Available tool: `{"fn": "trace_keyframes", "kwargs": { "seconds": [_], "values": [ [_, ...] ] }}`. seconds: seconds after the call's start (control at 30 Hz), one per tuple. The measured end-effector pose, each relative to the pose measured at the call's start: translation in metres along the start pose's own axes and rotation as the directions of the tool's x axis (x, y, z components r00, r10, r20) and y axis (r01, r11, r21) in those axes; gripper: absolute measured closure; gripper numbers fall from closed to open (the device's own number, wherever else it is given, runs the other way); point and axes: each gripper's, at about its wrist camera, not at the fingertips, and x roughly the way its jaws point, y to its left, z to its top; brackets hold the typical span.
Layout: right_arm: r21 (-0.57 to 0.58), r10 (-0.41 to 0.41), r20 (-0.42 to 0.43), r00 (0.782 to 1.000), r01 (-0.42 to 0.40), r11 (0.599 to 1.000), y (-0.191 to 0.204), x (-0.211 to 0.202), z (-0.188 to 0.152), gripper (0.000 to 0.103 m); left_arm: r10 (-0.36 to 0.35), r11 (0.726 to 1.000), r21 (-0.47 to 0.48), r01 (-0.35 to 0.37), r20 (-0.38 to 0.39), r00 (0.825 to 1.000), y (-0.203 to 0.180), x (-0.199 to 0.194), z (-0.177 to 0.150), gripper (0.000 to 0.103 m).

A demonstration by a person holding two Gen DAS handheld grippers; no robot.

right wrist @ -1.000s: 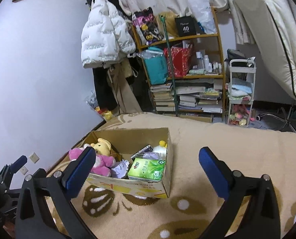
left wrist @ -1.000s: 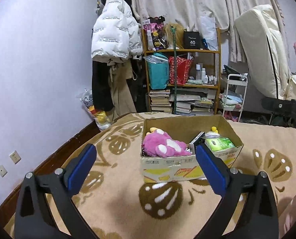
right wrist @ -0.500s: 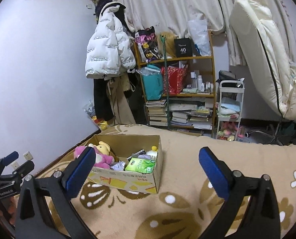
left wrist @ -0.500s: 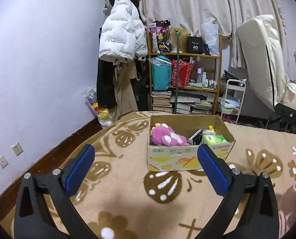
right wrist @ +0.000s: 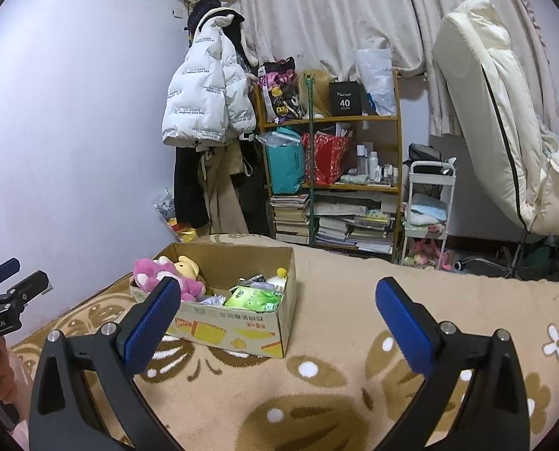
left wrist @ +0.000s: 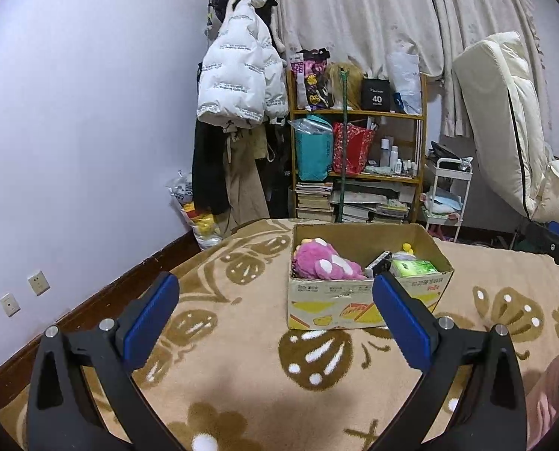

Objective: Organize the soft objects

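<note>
A cardboard box (left wrist: 366, 302) stands on the beige flowered blanket (left wrist: 242, 368); it also shows in the right wrist view (right wrist: 230, 329). In it lie a pink plush toy (left wrist: 322, 263), a yellow plush bear (right wrist: 187, 266) and a green tissue pack (left wrist: 414, 267). My left gripper (left wrist: 275, 321) is open and empty, held back from the box's near side. My right gripper (right wrist: 275, 323) is open and empty, to the right of the box and well short of it. The left gripper also shows at the left edge of the right wrist view (right wrist: 5, 293).
A wooden shelf (left wrist: 358, 161) packed with bags and books stands behind the bed. A white puffer jacket (left wrist: 238, 86) hangs beside it. A white trolley (right wrist: 428, 210) and a cream mattress (right wrist: 493, 120) stand at the right. The wall (left wrist: 73, 131) runs along the left.
Both grippers have pulled back and risen away from the box, which now looks smaller and farther. Both stay open and empty.
</note>
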Motion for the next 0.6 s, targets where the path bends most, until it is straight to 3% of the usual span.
{"fn": "trace_keyframes", "kwargs": {
  "seconds": [0.6],
  "values": [
    [0.018, -0.019, -0.011, 1.000, 0.019, 1.000, -0.007, 0.010, -0.007, 0.000, -0.022, 0.999, 0.024, 0.023, -0.062, 0.998, -0.018, 0.029, -0.002, 0.001]
  ]
}}
